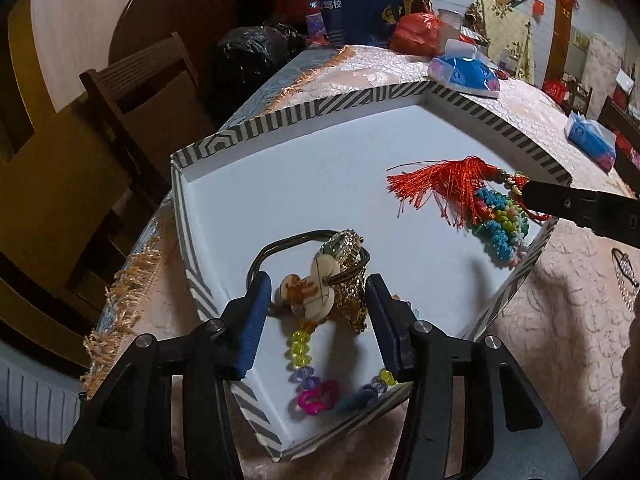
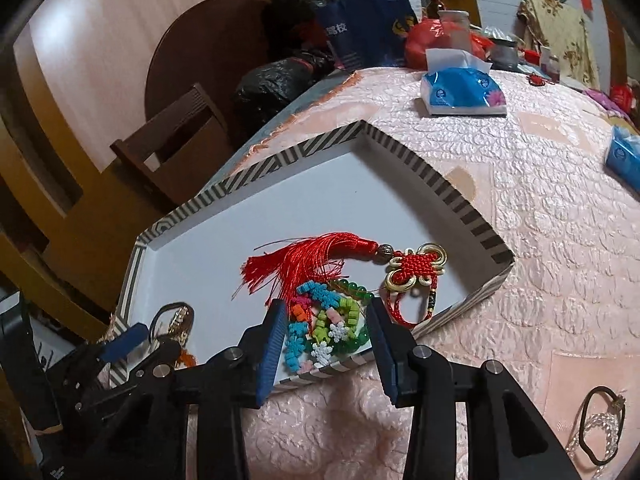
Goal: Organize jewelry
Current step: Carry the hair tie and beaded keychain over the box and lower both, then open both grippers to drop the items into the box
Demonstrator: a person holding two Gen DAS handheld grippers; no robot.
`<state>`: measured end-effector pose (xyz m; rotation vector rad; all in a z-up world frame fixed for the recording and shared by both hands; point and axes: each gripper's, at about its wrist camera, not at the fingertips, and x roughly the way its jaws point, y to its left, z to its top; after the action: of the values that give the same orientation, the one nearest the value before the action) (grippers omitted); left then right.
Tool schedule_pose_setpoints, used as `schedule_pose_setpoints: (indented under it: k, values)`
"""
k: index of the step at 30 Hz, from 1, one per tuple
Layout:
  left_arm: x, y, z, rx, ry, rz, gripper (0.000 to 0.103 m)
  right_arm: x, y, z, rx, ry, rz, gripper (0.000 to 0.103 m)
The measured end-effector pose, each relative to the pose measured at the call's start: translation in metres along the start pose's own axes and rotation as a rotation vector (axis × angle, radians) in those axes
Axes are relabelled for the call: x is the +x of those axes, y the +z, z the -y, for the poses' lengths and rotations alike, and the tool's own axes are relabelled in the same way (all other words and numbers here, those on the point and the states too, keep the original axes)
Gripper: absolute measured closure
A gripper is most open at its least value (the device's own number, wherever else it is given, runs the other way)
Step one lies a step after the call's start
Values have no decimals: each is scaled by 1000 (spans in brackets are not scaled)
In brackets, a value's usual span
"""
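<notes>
Only the left wrist view shows the gold watch and shell hair tie between the left gripper's spread jaws, near the striped tray's left edge. The right gripper, also spread, straddles beaded bracelets beside a red tassel knot at the tray's near edge. A dark hair tie lies on the pink tablecloth.

You are looking through two strong fisheye lenses: straight edges of the striped tray bow outward, and dark vignette fills the corners. Light is dim and warm indoors, yet the tray's white floor reads cool and brightest. Soft shadows fall on that floor under the bead bracelet (its near beads look slightly smeared). The pink tablecloth carries a mild sheen. The far clutter is soft and noisy, and the chair sits in murk.
</notes>
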<state>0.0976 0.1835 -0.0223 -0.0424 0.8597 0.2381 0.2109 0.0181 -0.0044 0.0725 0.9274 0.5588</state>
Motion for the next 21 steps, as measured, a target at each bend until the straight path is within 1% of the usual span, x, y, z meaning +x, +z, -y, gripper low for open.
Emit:
schedule_pose_setpoints:
  k: [3,5,7,11,14,16,17,19,21]
  values:
    - [-4,-4,1,14,8,-1,54,-5,-4,0,-5,10,-24,63]
    - [-8,-8,1,10,16,0,52,-9,-8,-1,-17,12,-41,63]
    - [-11,-11,1,6,9,-3,52,-14,-14,-1,-18,9,-55,63]
    - [-13,-8,2,-10,-5,-25,52,-26,-25,3,-14,47,-46,63]
    - [-25,-1,5,-12,-8,10,52,-45,-30,13,-5,8,-6,63]
    - [-34,3,11,-5,-17,34,50,-57,-34,23,5,-33,-5,63]
    - [-40,5,15,1,-30,50,49,-67,-39,32,7,-64,-1,63]
    - [-52,7,29,16,-65,79,47,-83,-48,48,14,-97,3,63]
    - [-61,6,44,40,-107,100,45,-102,-61,73,34,-152,-6,63]
